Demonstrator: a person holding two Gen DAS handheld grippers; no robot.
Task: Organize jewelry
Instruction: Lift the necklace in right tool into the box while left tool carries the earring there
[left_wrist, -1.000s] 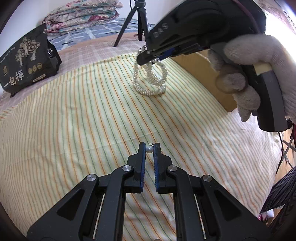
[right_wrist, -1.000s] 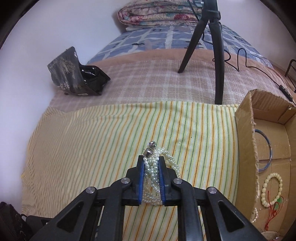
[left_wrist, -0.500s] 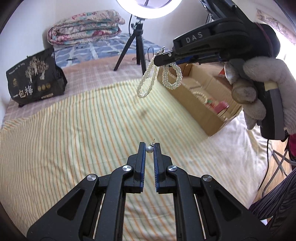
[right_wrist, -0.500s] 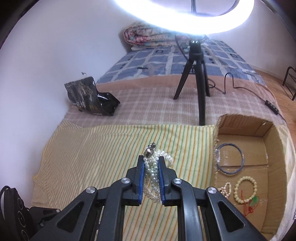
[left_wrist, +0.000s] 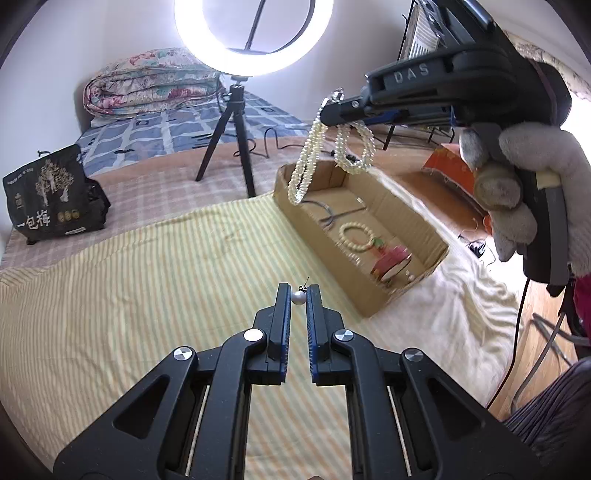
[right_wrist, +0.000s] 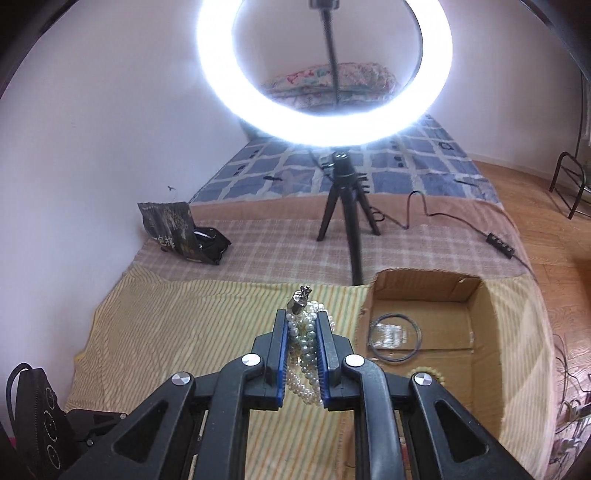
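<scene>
My left gripper (left_wrist: 297, 295) is shut on a small silver pearl earring (left_wrist: 297, 297), held above the striped cloth. My right gripper (right_wrist: 303, 325) is shut on a bundle of white pearl necklaces (right_wrist: 304, 350); in the left wrist view the strands (left_wrist: 314, 147) hang from it high above the far end of the open cardboard box (left_wrist: 421, 218). The box (right_wrist: 480, 332) holds a dark ring bangle (right_wrist: 395, 338), a cream bead bracelet (left_wrist: 356, 236) and a red item (left_wrist: 391, 262).
A ring light on a black tripod (right_wrist: 343, 206) stands behind the box. A black printed bag (left_wrist: 48, 195) sits at the back left. A folded quilt (left_wrist: 147, 85) lies by the wall. A cable (right_wrist: 461, 221) runs across the checked blanket.
Both grippers have risen well above the bed. My right gripper lifted the pearl necklaces off the cloth and carried them toward the box. The left still holds the earring.
</scene>
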